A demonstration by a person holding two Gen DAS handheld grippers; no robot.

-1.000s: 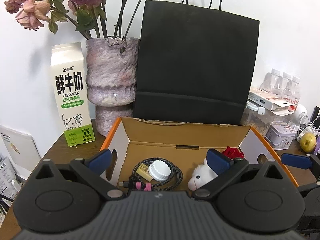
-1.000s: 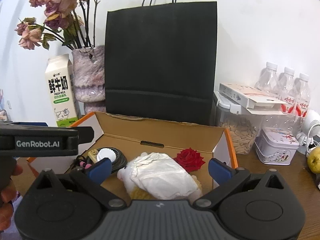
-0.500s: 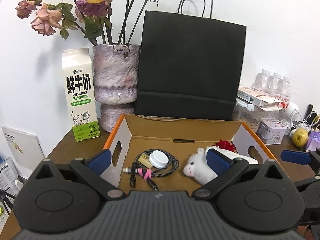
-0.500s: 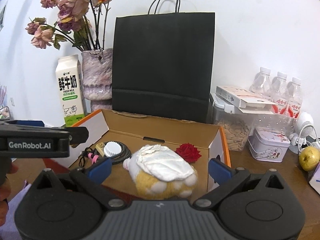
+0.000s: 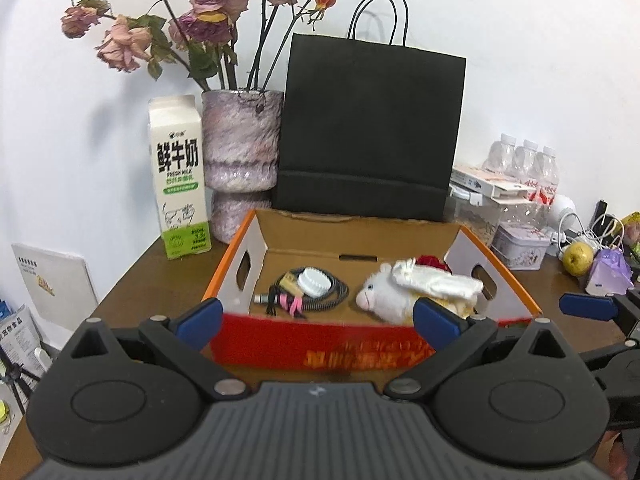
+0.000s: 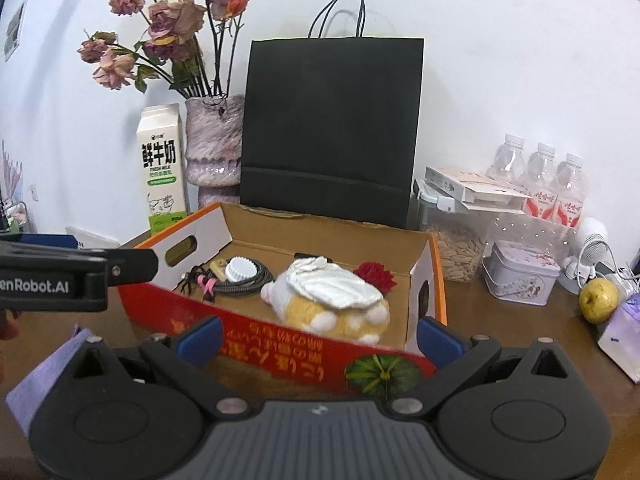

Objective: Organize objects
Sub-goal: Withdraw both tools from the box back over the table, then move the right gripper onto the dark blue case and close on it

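Biggest first: wooden table (image 5: 132,292), w/ the black paper bag (image 5: 370,132) upright at the back wall, just behind the box. Vase of dried roses (image 5: 240,160) and milk carton (image 5: 178,176) stand left of the bag; water bottles (image 6: 540,184) and a patterned tin (image 6: 520,276) well off to the right.

Task's thing is the open cardboard box (image 5: 236,256), orange-edged, red front wall, mid-table right in front of me. Inside, right half: plush toy (image 6: 332,308) on its side w/ a white cloth (image 6: 332,280) draped over it, red rose (image 6: 374,274) behind it. Left half: coiled cable (image 5: 308,296) w/ a white cap (image 5: 316,282) lying on the coil.

My left gripper (image 5: 316,318) is spread wide, nothing btwn the fingers, hovering in front of the box's front wall. Right gripper (image 6: 318,338) same: spread, empty, near the front right corner.

My read: I'm btwn picks, box mostly loaded. Loose bits near my right side: yellow pear (image 6: 598,300), a purple item at the table edge, can't tell what. Next move prob. calls for choosing one, swinging the right gripper over w/ the fingers kept apart, then lining up around it before closing.
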